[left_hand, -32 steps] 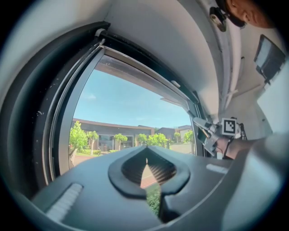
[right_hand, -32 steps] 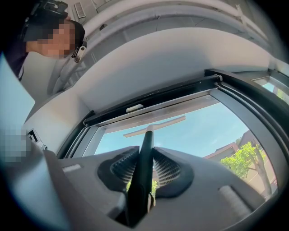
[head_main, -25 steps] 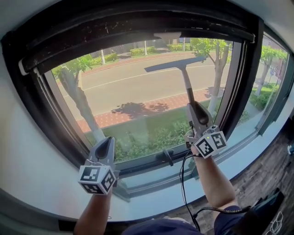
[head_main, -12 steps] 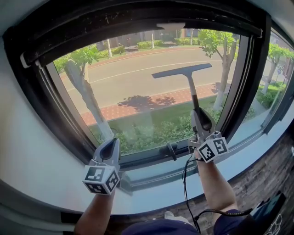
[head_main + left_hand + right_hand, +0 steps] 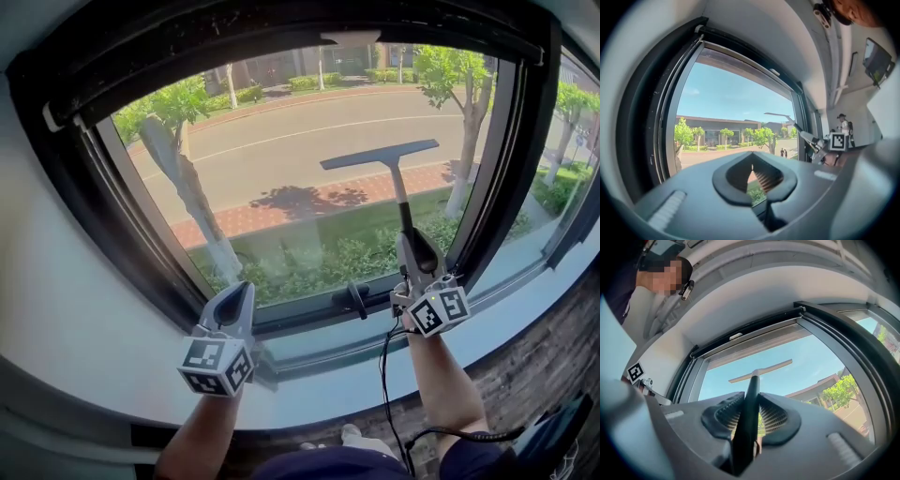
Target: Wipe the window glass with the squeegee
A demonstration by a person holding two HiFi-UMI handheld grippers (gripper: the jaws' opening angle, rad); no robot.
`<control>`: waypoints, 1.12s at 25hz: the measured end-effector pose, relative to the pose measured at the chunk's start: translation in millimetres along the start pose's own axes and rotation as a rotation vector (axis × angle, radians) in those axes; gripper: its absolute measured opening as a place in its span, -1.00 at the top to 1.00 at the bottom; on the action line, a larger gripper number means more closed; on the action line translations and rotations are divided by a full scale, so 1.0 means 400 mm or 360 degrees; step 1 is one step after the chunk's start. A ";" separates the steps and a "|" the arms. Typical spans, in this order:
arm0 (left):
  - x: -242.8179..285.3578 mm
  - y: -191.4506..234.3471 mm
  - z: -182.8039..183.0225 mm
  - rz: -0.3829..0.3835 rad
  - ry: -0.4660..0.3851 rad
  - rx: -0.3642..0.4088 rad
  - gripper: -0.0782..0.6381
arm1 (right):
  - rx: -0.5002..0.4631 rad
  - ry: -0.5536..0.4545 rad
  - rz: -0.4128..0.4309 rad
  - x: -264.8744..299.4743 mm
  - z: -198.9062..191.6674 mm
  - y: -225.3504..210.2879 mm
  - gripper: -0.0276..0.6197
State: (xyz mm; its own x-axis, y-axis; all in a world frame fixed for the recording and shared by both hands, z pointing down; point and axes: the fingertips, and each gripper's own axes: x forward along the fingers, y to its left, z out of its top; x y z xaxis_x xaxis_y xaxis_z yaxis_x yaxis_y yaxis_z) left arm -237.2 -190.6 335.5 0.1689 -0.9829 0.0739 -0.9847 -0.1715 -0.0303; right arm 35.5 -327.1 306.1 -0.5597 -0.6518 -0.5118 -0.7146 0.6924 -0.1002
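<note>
A person is facing a wide, dark-framed window, holding a two-jaw gripper in each hand. The right gripper, lower right of centre in the head view, is clamping its ribbed jaws tightly on the bottom end of the squeegee. Gripping so low is probably letting the long handle carry the blade high up the pane. The squeegee is standing almost upright, right of centre. It is T-shaped, with a thin dark handle and a straight, narrow dark blade lying across the window glass at about mid-height, right end slightly higher. It appears to be resting on the glass, though actual contact is not discernible. The left gripper, lower left, is hovering by the bottom rail with jaws closed on nothing, apparently keeping clear of the stroke.
</note>
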 end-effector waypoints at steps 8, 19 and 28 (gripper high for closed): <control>0.008 -0.028 -0.021 -0.0018 0.0052 -0.0004 0.77 | 0.0017 0.0067 -0.0022 -0.045 -0.051 -0.012 0.60; 0.019 -0.040 -0.059 -0.0037 0.0068 -0.0050 0.77 | 0.0044 0.0139 -0.0066 -0.102 -0.118 -0.025 0.60; 0.025 -0.056 -0.073 -0.0049 0.0134 -0.0034 0.77 | 0.0070 0.0176 -0.0101 -0.142 -0.166 -0.033 0.60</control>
State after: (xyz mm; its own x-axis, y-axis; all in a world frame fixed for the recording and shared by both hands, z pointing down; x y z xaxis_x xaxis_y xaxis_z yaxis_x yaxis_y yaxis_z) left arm -214.6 -194.7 366.2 0.1959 -0.9678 0.1582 -0.9799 -0.1993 -0.0056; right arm 48.9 -319.8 393.2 -0.5586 -0.7232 -0.4061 -0.7323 0.6600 -0.1680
